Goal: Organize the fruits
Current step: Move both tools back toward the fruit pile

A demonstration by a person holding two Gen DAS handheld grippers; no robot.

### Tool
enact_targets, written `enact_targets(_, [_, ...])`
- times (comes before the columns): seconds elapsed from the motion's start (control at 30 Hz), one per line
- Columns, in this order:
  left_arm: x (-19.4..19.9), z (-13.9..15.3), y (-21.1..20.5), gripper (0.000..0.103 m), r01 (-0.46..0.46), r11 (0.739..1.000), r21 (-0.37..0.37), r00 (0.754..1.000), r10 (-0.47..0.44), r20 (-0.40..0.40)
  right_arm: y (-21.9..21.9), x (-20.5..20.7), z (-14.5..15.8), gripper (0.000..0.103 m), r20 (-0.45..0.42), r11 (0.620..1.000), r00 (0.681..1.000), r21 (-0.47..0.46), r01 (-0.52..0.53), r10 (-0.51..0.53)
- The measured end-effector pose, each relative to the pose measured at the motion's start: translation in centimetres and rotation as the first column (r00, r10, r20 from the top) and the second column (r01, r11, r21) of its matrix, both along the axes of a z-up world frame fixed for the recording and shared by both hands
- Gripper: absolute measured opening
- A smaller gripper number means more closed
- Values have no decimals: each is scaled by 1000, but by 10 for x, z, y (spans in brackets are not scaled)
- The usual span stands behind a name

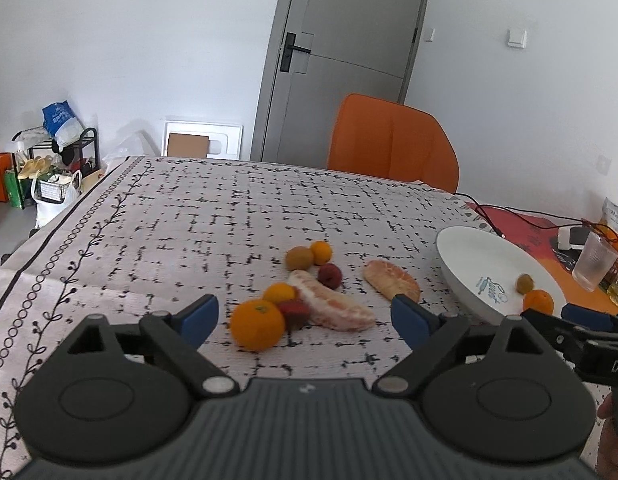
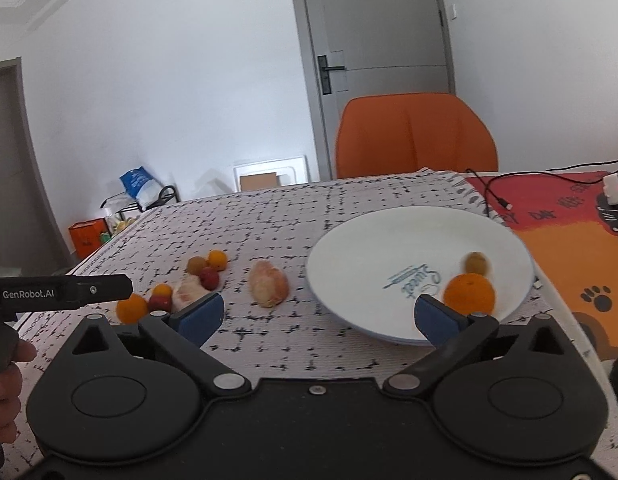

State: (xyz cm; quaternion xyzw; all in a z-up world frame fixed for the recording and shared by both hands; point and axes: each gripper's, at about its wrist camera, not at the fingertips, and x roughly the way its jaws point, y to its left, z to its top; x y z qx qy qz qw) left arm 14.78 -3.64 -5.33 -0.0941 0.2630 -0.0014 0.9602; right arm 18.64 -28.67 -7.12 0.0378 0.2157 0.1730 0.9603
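big orange point(image 1: 258, 325) sits on the tablecloth point(image 1: 189, 216) well left of the white plate point(image 1: 465, 256), touching a red fruit point(image 1: 294, 311) and a peeled citrus segment point(image 1: 333, 307); looks firm, round, likely to roll, so best pinched across its widest part, while the segment looks soft and squashy. plate already has an orange point(image 2: 469, 294) and a small brownish fruit point(image 2: 475, 263) in it. left gripper point(image 1: 305, 316) hovers low just near side of the pile, jaws wide apart, empty; right gripper point(image 2: 323, 316) also spread and empty, at the plate's near rim.
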Motion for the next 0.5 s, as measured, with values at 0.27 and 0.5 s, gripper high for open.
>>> enact_targets(0.27, [-6, -3, 20, 92, -39, 999, -33, 999, 39, 7, 15, 0, 1, 103, 11, 999, 999, -3, -49, 49])
enact_targets(0.5, [-4, -5, 24, 90, -40, 998, -39, 999, 40, 8, 24, 4, 1, 101, 12, 997, 997, 0, -82, 82])
